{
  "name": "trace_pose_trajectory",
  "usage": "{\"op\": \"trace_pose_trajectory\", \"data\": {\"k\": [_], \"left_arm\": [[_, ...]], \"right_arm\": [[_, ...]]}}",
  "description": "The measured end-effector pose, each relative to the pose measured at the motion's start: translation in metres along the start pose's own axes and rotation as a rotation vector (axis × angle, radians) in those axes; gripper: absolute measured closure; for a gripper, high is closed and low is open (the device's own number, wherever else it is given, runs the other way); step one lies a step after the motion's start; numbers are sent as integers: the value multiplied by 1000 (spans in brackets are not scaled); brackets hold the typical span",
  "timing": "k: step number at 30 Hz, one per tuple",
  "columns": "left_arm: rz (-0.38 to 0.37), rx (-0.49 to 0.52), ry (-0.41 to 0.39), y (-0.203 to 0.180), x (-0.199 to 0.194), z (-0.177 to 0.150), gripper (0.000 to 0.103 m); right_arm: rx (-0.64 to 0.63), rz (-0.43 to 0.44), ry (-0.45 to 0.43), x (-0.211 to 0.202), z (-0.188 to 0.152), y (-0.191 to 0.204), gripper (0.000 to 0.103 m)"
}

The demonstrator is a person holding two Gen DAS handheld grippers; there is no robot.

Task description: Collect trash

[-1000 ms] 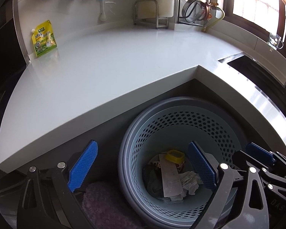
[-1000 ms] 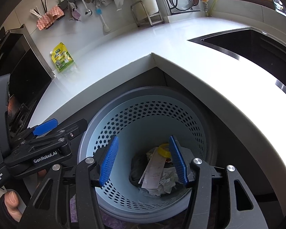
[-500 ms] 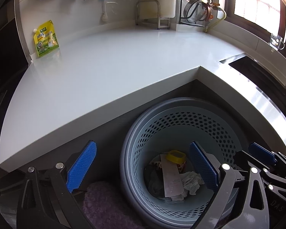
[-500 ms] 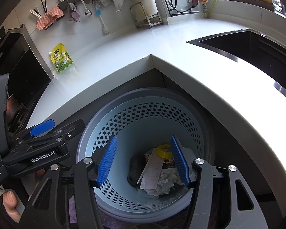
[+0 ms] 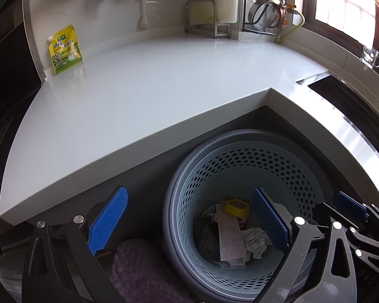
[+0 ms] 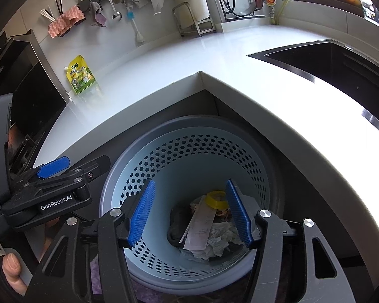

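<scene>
A pale blue perforated waste basket [image 5: 278, 166] [image 6: 189, 151] stands on the floor in the inner corner below the white counter. At its bottom lies trash: a paper slip [image 5: 231, 237] [image 6: 202, 224], crumpled paper [image 5: 256, 240] [image 6: 218, 243], a yellow ring-shaped piece [image 5: 236, 205] [image 6: 216, 198] and something dark. My left gripper [image 5: 189, 222] hangs open over the basket's left rim, nothing between its blue pads. My right gripper [image 6: 190, 212] is open above the basket's mouth, also with nothing in it. Each gripper shows in the other's view, the right gripper [image 5: 351, 207] at the right edge and the left gripper [image 6: 53, 166] at the left.
A yellow-green pouch [image 5: 64, 49] [image 6: 80, 78] leans against the wall at the counter's far left. A dark sink [image 6: 341, 75] is set into the counter on the right. A purple fuzzy mat [image 5: 144, 272] lies on the floor beside the basket. Utensils and cloths hang on the back wall.
Both views shifted very slightly. The trash in the basket lies as before, and both grippers stay open.
</scene>
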State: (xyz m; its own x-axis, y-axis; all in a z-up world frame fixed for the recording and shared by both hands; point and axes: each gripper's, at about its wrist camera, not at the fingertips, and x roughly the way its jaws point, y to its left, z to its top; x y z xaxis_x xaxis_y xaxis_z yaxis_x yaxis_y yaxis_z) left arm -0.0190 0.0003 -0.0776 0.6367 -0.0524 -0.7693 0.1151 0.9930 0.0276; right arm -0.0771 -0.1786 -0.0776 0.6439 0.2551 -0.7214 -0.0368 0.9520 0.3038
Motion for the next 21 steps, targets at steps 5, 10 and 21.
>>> {"op": "trace_pose_trajectory", "data": {"k": [5, 10, 21], "left_arm": [[0, -16, 8, 2, 2, 0, 6], [6, -16, 8, 1, 2, 0, 6], [11, -12, 4, 1, 2, -1, 6]], "right_arm": [[-4, -4, -1, 0, -1, 1, 46], [-9, -9, 0, 0, -1, 4, 46], [-10, -9, 0, 1, -1, 4, 46]]}}
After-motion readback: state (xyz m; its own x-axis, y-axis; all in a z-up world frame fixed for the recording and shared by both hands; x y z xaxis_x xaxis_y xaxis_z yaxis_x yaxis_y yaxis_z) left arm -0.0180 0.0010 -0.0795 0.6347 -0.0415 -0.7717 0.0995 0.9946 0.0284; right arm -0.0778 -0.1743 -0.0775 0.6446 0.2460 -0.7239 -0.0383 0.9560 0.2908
